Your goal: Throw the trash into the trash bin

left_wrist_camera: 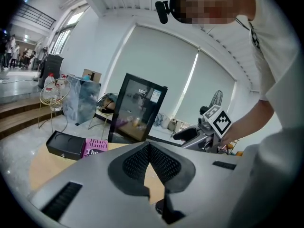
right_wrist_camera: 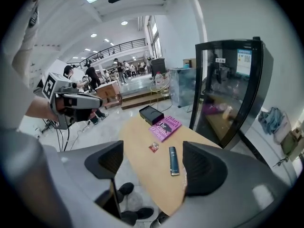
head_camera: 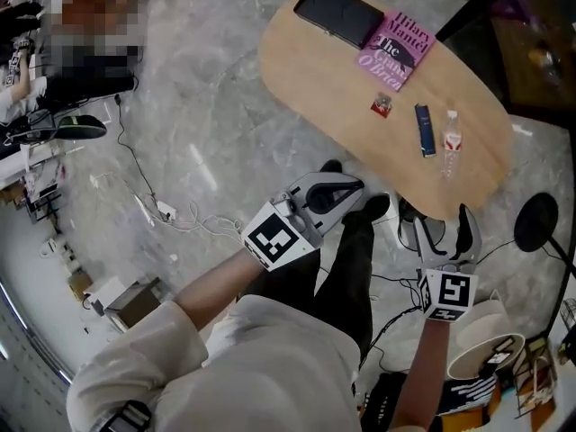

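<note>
A small red wrapper (head_camera: 382,106) (right_wrist_camera: 153,147) lies on the oval wooden table (head_camera: 342,79), near its middle. Close by are a dark blue slim case (head_camera: 425,130) (right_wrist_camera: 174,160) and a clear plastic bottle (head_camera: 451,142) lying on its side. My left gripper (head_camera: 335,190) (left_wrist_camera: 149,148) hovers over the floor short of the table's near edge, jaws shut with nothing between them. To its right, my right gripper (head_camera: 443,228) (right_wrist_camera: 152,163) is open and empty, pointing at the table's near end. A pale round bin (head_camera: 481,336) stands on the floor at lower right.
A pink book (head_camera: 394,48) (right_wrist_camera: 165,127) and a black box (head_camera: 335,12) (right_wrist_camera: 151,114) lie at the table's far end. A dark glass cabinet (right_wrist_camera: 232,89) stands beside the table. Cables (head_camera: 171,214) trail across the marble floor on the left. The person's shoes stand by the table's near end.
</note>
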`<state>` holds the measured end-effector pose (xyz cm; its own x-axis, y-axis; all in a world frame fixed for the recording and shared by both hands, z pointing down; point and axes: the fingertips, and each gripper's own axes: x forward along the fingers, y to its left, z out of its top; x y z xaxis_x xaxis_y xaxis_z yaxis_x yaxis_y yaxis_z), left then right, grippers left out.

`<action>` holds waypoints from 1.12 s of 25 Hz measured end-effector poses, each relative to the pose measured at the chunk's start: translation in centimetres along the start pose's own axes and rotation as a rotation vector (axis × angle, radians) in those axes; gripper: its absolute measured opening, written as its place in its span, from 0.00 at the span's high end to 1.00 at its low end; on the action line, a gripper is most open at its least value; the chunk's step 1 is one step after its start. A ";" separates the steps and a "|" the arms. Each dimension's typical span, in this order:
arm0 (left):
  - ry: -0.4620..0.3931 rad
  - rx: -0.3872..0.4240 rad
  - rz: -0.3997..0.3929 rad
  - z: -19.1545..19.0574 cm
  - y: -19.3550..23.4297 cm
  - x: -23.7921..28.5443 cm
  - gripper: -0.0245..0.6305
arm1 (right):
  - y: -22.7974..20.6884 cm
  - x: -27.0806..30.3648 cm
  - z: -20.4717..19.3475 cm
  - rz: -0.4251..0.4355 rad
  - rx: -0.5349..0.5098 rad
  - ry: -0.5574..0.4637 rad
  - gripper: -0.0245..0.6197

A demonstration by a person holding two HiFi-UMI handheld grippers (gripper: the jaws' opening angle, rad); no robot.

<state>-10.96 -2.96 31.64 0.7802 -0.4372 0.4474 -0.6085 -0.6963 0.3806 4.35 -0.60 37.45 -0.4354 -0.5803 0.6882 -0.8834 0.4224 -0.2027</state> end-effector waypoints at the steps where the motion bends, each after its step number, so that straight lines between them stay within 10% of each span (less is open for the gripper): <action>1: 0.004 -0.005 0.003 -0.8 0.2 0.4 0.95 | -0.2 1.0 -0.8 0.007 -0.001 0.013 0.34; 28: 0.072 -0.129 0.044 -18.9 6.8 10.7 0.95 | -9.6 26.6 -19.7 -0.065 0.076 0.255 0.43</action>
<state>-9.49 -1.61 54.29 0.7426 -0.4210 0.5209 -0.6593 -0.5966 0.4577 4.64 -6.34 71.44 -0.3280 -0.4067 0.8527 -0.9229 0.3308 -0.1972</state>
